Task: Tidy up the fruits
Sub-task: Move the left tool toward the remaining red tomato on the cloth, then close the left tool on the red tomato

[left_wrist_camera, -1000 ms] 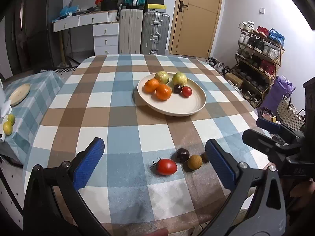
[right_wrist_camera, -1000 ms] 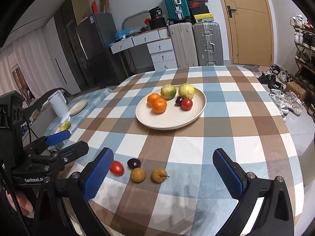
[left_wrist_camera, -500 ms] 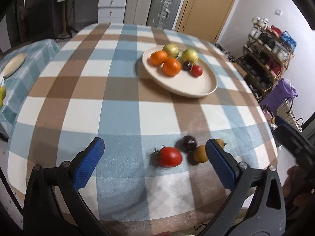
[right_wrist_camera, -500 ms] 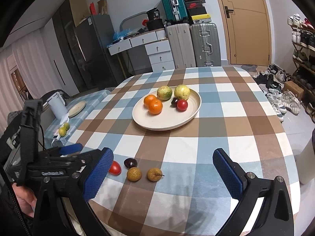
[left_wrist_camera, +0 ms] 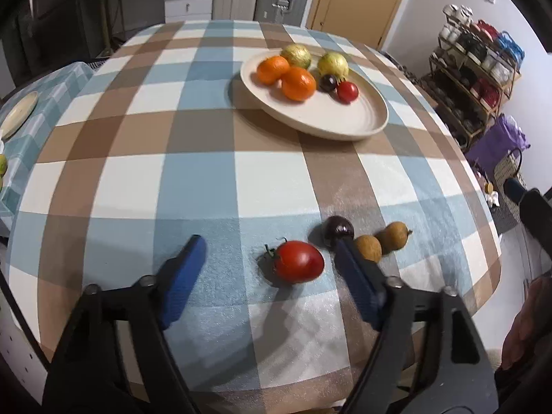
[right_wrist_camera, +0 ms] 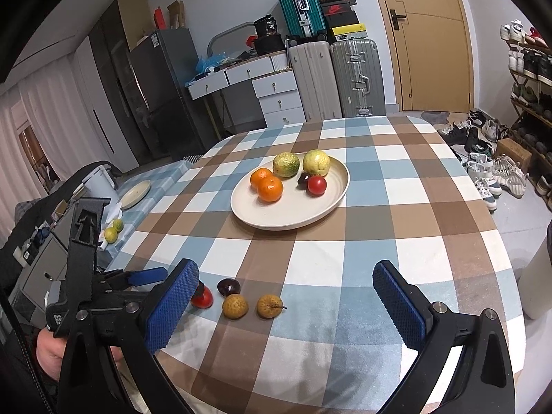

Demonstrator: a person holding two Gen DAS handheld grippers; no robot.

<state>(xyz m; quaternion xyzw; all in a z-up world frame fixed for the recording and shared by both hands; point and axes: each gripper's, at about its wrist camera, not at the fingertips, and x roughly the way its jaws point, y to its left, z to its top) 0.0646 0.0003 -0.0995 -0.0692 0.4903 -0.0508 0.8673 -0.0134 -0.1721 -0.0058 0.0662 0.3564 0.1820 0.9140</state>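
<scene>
With 6 fruits on the plate [left_wrist_camera: 362, 127] and 4 left on the tablecloth, the left gripper [left_wrist_camera: 269, 255], jaws just closing but not yet touching, straddles the tomato [left_wrist_camera: 298, 261]; the right gripper [right_wrist_camera: 286, 296] hangs wide open and empty.

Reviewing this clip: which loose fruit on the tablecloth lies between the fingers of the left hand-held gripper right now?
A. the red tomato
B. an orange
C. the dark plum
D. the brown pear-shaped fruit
A. In the left wrist view the red tomato lies on the cloth between the two blue fingers of the left hand-held gripper, which have just been closing but do not touch it; the dark plum lies beyond the right finger's tip.
</scene>
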